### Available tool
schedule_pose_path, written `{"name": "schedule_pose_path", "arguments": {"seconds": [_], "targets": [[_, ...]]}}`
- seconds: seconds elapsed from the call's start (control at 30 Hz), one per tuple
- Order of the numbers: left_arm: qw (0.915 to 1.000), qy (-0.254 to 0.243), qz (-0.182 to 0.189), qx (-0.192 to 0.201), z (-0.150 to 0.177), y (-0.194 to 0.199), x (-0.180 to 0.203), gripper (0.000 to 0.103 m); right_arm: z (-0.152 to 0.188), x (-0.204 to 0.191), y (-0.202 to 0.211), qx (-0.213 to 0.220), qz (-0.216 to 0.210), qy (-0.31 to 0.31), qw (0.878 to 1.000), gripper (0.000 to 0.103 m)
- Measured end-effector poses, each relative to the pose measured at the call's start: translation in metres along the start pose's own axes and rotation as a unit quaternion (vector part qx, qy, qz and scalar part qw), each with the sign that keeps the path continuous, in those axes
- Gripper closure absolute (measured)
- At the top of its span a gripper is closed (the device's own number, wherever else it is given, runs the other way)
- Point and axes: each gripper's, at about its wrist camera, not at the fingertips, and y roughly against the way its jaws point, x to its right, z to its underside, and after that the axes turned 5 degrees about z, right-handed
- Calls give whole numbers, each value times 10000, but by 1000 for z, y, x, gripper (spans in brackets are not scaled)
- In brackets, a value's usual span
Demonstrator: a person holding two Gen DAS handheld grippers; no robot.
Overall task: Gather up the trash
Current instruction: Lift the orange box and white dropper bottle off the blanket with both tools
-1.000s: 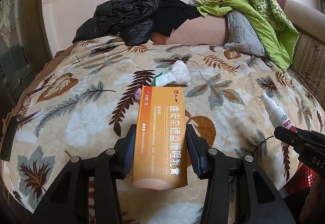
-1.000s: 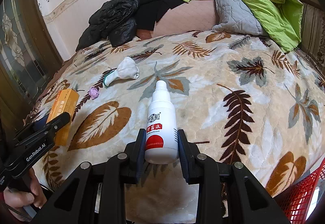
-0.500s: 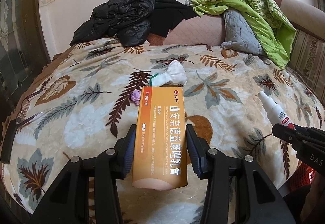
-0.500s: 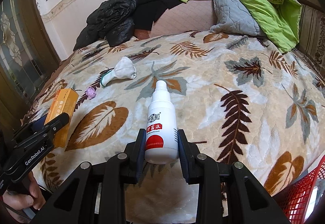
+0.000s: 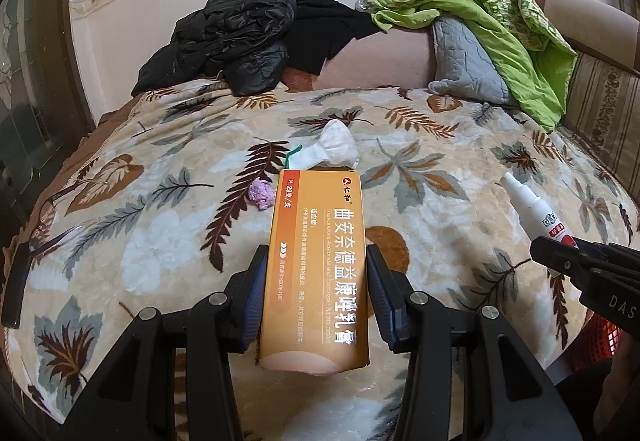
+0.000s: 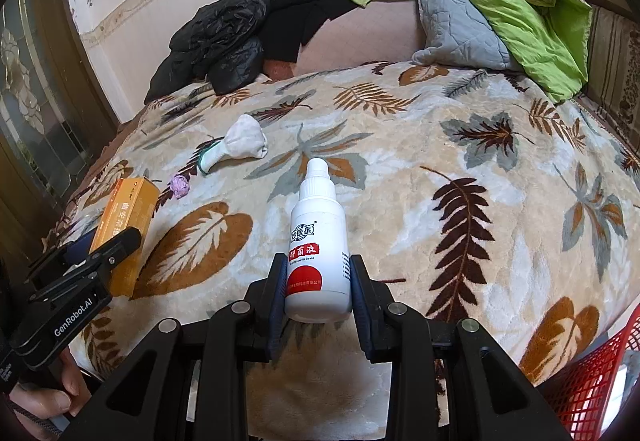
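My left gripper [image 5: 316, 277] is shut on a long orange medicine box [image 5: 318, 261], which sticks out forward over the leaf-patterned bed blanket [image 5: 440, 209]. The right gripper [image 6: 318, 283] is shut on a white spray bottle [image 6: 318, 253] with a red label, nozzle pointing away. Each gripper shows in the other's view: the box [image 6: 124, 229] at the left, the bottle [image 5: 532, 209] at the right. Farther out on the blanket lie a crumpled white sock [image 5: 332, 151] with a green cuff and a small purple wad [image 5: 262, 194].
A red mesh basket [image 6: 592, 373] stands at the bed's near right edge. Black jackets [image 5: 236, 41], a grey pillow [image 5: 464, 61] and a green quilt [image 5: 492, 13] are piled along the far wall. A dark glass-panelled door [image 6: 32, 113] is at the left. A hand [image 6: 48, 397] grips the left tool.
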Motion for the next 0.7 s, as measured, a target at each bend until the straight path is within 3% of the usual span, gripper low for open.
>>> {"name": "schedule_pose_path", "arguments": {"seconds": [0.7], "targets": [[9981, -548, 251, 132, -4, 22, 52, 58, 14, 26, 37, 42, -259, -400, 9989, 71]]}}
